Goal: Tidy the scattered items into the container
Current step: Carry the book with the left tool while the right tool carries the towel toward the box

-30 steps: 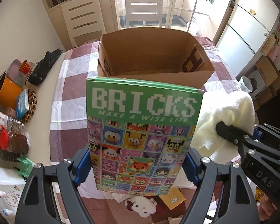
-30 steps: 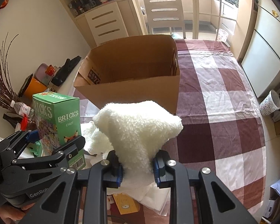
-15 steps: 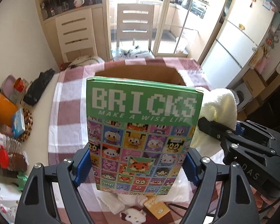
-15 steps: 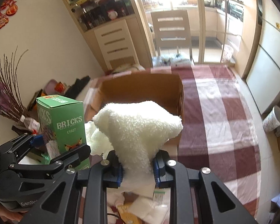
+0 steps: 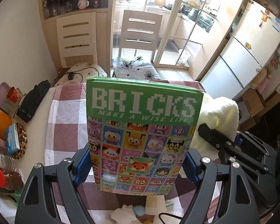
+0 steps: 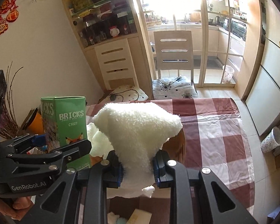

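The left gripper point(image 5: 138, 165) pinches an upright green cardboard box printed "BRICKS" point(image 5: 143, 130) between its 2 blue pads, held above the red-and-white checked tablecloth point(image 5: 65, 123). Just beside it, the right gripper point(image 6: 138, 165) is pressed tight on a fluffy cream-white cloth point(image 6: 138, 127) that drapes over its jaws. Behind the cloth only a corner of the brown cardboard container point(image 6: 177, 147) shows; its contents are hidden.

Counts: 1 green BRICKS box point(image 5: 143, 136); 1 white fluffy cloth point(image 6: 138, 130); 2 chairs point(image 5: 140, 29); 2 tongs point(image 5: 138, 168).
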`<action>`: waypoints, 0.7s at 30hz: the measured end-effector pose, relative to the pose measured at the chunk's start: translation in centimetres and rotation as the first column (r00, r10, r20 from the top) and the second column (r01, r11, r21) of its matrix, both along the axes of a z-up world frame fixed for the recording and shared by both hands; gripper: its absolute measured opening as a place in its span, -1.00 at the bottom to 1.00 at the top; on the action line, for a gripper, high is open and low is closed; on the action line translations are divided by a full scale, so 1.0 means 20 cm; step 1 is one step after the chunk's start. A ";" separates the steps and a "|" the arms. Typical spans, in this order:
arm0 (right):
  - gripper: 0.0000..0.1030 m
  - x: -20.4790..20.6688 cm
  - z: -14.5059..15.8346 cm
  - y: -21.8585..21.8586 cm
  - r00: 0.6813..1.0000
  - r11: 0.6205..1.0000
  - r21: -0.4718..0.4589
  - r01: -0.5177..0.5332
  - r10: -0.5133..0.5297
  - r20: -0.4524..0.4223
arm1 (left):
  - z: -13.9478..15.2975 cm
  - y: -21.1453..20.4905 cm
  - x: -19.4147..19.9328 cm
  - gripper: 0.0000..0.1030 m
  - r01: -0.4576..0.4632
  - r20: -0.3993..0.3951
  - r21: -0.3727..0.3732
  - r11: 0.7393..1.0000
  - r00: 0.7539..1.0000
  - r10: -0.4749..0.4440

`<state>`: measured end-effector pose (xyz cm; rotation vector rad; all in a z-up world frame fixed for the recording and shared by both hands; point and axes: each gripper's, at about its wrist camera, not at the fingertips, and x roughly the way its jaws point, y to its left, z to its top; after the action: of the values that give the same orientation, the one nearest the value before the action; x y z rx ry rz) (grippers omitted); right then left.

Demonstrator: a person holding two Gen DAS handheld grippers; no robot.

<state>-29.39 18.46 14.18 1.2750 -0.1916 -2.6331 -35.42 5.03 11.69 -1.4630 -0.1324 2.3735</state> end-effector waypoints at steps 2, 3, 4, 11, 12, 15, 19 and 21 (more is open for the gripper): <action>-0.52 -0.04 -0.02 0.00 1.000 1.000 -0.005 0.004 -0.004 0.006 | -0.03 0.00 -0.03 0.60 -0.009 0.013 0.003 1.000 1.000 0.009; -0.52 -0.05 -0.02 0.01 1.000 1.000 -0.008 0.005 -0.005 0.010 | -0.04 -0.01 -0.05 0.60 -0.013 0.018 0.004 1.000 1.000 0.013; -0.52 -0.07 -0.03 0.01 1.000 1.000 -0.020 0.006 -0.005 0.015 | -0.05 -0.01 -0.05 0.60 -0.015 0.021 0.005 1.000 1.000 0.015; -0.52 -0.11 0.04 0.01 1.000 0.998 -0.059 -0.008 0.008 0.001 | -0.01 -0.05 -0.08 0.60 -0.039 0.005 0.028 0.999 0.999 0.039; -0.52 -0.11 0.05 0.00 1.000 0.998 -0.059 -0.009 0.009 -0.001 | 0.00 -0.05 -0.08 0.60 -0.039 0.004 0.029 0.999 0.999 0.039; -0.52 -0.12 0.03 0.00 1.000 0.998 -0.063 -0.013 0.013 0.010 | -0.02 -0.05 -0.09 0.60 -0.036 0.011 0.031 0.999 0.999 0.035; -0.52 -0.12 -0.06 0.00 0.999 0.998 -0.062 -0.009 0.012 0.052 | -0.09 -0.04 -0.10 0.60 -0.036 0.048 0.027 0.999 0.998 0.035; -0.52 -0.12 -0.11 0.00 0.997 0.998 -0.060 -0.003 0.008 0.077 | -0.16 -0.03 -0.10 0.60 -0.036 0.074 0.019 0.999 0.997 0.034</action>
<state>-31.78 18.53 11.95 1.3565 -0.2767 -2.5552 -37.35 4.47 8.53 -1.5517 -0.2012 2.3392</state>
